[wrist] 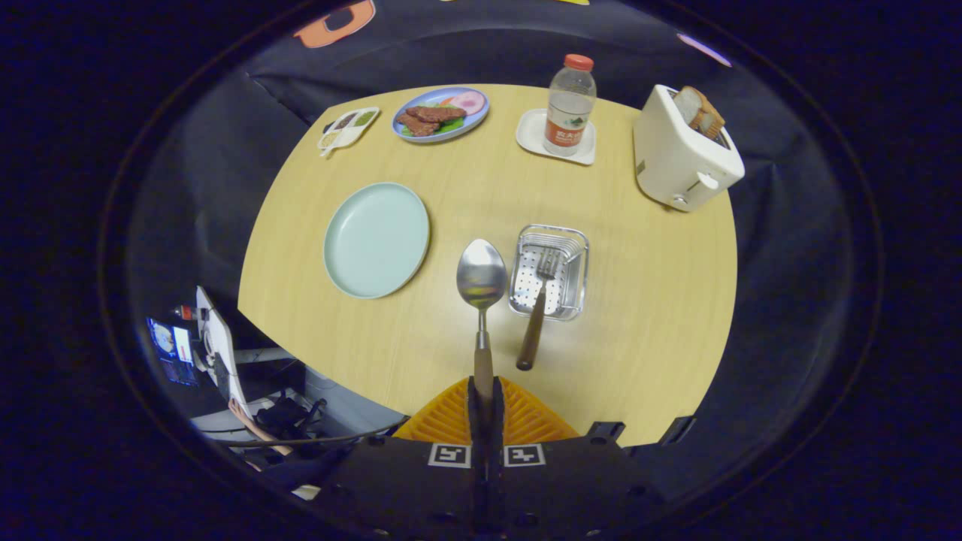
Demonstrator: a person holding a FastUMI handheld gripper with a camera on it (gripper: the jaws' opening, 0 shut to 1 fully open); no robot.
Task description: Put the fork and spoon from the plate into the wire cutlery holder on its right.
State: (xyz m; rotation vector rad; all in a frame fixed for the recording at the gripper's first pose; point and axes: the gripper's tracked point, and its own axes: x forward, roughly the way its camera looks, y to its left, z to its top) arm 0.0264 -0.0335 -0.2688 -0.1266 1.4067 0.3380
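Note:
My gripper [483,391] is shut on the wooden handle of the spoon [481,279], whose steel bowl sticks out ahead of the fingers, raised above the table. Just right of the spoon's bowl stands the wire cutlery holder [549,272]. The fork [539,304] leans in it, tines down inside the basket, its brown handle slanting out over the near rim toward me. The pale green plate [376,239] lies bare on the table, left of the spoon.
Round wooden table [639,300]. Beyond, a blue plate of food [440,113], a small divided dish [348,128], a water bottle [570,105] on a white coaster and a white toaster [682,149] with bread. The table's edge drops off near left.

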